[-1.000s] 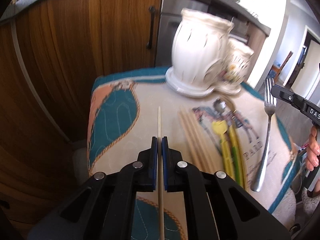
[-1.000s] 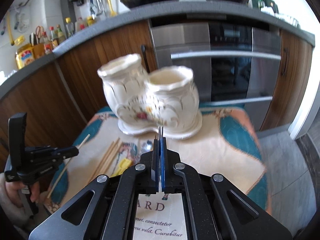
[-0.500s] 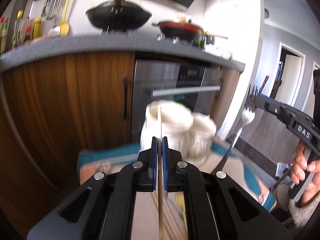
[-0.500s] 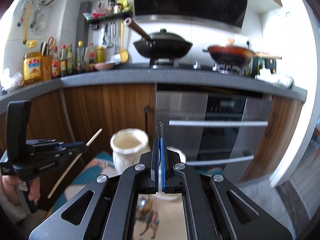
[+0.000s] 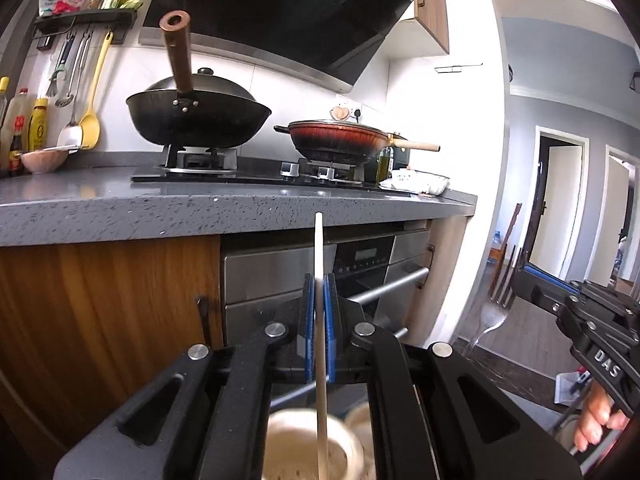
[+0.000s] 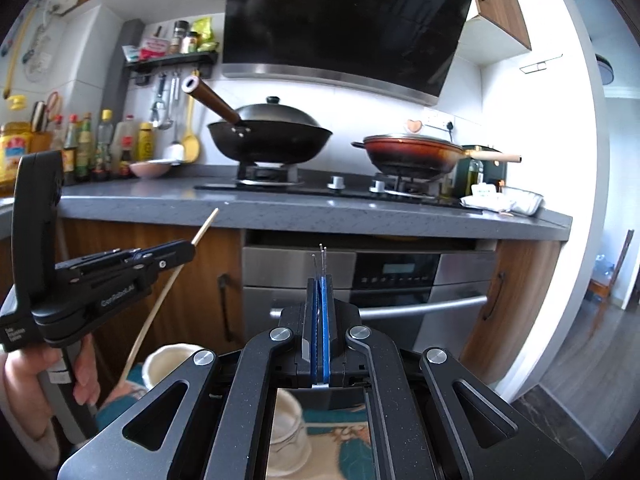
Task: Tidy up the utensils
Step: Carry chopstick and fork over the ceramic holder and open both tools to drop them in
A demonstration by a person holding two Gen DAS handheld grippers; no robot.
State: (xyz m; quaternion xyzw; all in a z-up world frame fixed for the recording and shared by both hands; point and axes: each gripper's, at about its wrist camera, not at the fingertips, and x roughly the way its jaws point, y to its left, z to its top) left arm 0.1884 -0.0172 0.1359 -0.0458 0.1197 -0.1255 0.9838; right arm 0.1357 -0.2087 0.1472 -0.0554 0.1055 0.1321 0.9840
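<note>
My left gripper point(image 5: 319, 280) is shut on a pale wooden chopstick point(image 5: 320, 320) held upright, its lower end over the mouth of a cream ceramic holder point(image 5: 304, 446) below. It also shows in the right wrist view point(image 6: 176, 254) with the chopstick point(image 6: 160, 304) slanting down toward the holder point(image 6: 168, 362). My right gripper point(image 6: 319, 280) is shut on a metal fork, whose tines point(image 6: 322, 258) stick up past the pads. The fork point(image 5: 494, 314) also shows in the left wrist view, held in the right gripper point(image 5: 520, 286).
A grey kitchen counter point(image 5: 160, 208) with a black wok point(image 5: 196, 118) and a red pan point(image 5: 340, 142) runs across ahead. A steel oven point(image 6: 400, 280) and wooden cabinet doors point(image 5: 100, 312) stand below it. A second holder cup point(image 6: 286, 434) sits on the patterned cloth point(image 6: 344, 446).
Both grippers have lifted and tilted upward from the cloth with chopstick and fork held. The holders have dropped to the bottom of the views; the left chopstick now hangs over a holder mouth.
</note>
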